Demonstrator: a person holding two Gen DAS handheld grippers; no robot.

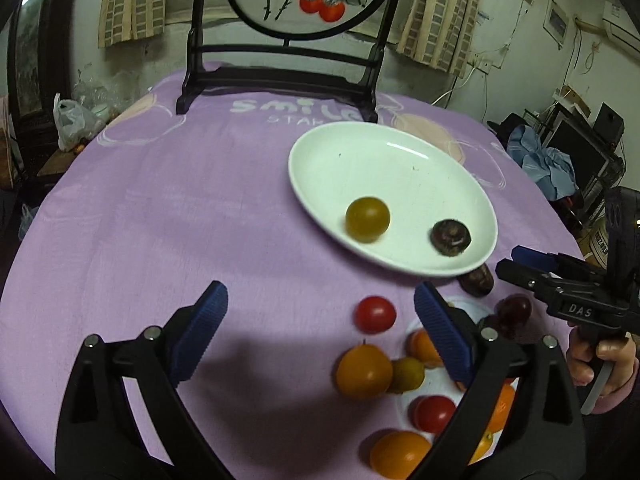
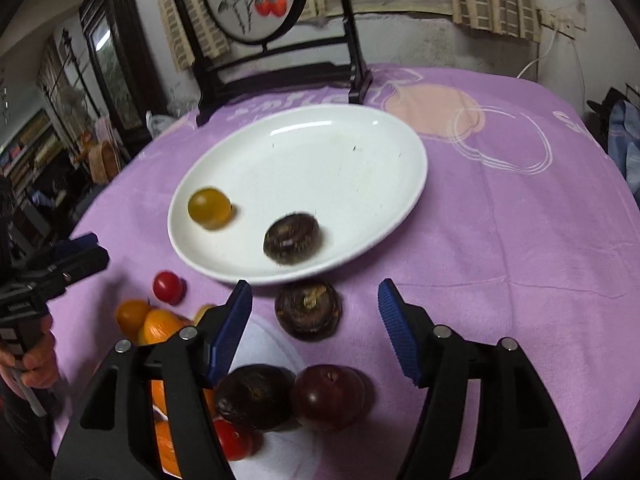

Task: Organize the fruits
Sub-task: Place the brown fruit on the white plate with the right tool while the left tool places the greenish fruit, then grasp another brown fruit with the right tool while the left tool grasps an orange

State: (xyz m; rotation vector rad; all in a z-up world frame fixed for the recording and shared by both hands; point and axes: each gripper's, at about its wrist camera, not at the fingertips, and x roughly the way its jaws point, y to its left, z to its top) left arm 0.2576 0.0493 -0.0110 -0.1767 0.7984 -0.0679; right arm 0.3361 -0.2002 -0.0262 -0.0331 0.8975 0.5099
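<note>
A white plate (image 1: 400, 152) sits on the purple cloth (image 1: 180, 208), in front of a dark stand (image 1: 280, 76) holding a round painted panel. Two fruits lie in the plate's near part, apart from each other: a yellow-green one (image 1: 367, 219) and a dark round one (image 1: 451, 237). The left gripper (image 1: 320, 336) hangs over bare cloth with its fingers wide apart and nothing between them. Just right of it lies a loose heap: a red tomato (image 1: 375, 314), an orange fruit (image 1: 364, 372) and more red and orange ones. The right gripper (image 2: 316, 332) also stands with fingers apart and empty, above a dark fruit (image 2: 308, 310) on the cloth just off the plate's near rim. Closer to that camera lie another dark fruit (image 2: 256, 396) and a plum (image 2: 328, 396), touching.
</note>
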